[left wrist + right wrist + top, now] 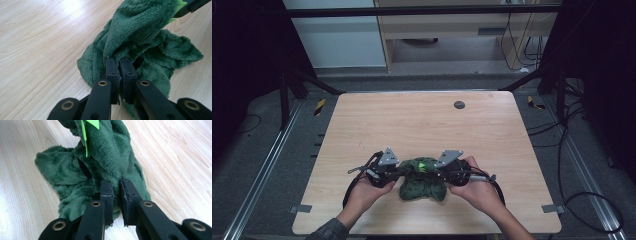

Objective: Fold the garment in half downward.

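Note:
A dark green fleecy cloth point(422, 182) lies bunched on the wooden table point(422, 125) near its front edge, between two hands. My left gripper point(403, 171) is shut on the cloth's left part; in the left gripper view its jaws pinch a raised fold of the cloth point(135, 37) at the left gripper's tips point(121, 63). From the other side my right gripper point(438, 173) is shut on the cloth point(100, 167), with pile squeezed between the right gripper's tips point(116, 185). A bright green tag point(87, 130) hangs on the cloth's lifted part.
A small dark round disc point(459, 105) sits in the tabletop at the far right. Cables point(582, 195) trail over the floor to the right of the table. Black frame struts point(317, 82) stand behind the table's far corners.

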A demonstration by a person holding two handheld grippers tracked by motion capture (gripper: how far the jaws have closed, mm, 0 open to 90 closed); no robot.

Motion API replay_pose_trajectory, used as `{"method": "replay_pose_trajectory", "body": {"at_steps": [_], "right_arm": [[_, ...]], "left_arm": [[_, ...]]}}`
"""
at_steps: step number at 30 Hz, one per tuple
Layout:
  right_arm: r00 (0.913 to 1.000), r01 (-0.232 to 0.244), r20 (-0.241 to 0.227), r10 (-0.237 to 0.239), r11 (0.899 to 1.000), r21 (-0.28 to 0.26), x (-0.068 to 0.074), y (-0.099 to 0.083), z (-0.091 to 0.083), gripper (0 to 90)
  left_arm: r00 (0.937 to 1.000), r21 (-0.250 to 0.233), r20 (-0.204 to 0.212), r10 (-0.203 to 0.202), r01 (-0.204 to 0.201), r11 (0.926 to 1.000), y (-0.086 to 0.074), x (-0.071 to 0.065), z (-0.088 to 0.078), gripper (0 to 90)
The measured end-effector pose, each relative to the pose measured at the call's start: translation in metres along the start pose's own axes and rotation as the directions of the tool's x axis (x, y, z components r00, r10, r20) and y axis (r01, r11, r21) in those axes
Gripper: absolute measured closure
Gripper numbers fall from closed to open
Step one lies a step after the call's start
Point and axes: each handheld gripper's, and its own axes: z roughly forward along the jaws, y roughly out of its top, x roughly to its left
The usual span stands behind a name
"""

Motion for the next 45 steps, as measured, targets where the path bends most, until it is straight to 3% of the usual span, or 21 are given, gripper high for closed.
{"method": "replay_pose_trajectory", "body": {"at_steps": [11,32,45], "right_arm": [[0.9996,0.019,0.019,-0.018,0.999,-0.027,0.007,-0.001,-0.013,80.7],[0.9995,0.029,0.011,-0.029,0.999,-0.013,0.026,-0.023,-0.007,78.8],[0.9991,0.041,0.015,-0.040,0.999,-0.015,0.032,-0.027,-0.007,78.8]], "left_arm": [[0.9996,-0.017,-0.012,0.025,-0.025,0.9995,-0.002,-0.007,-0.009,87.0],[0.9995,-0.021,0.017,0.025,-0.024,0.9995,-0.020,-0.024,-0.009,86.8],[0.9993,-0.021,0.027,0.024,-0.024,0.9995,-0.024,-0.026,-0.009,86.8]]}}
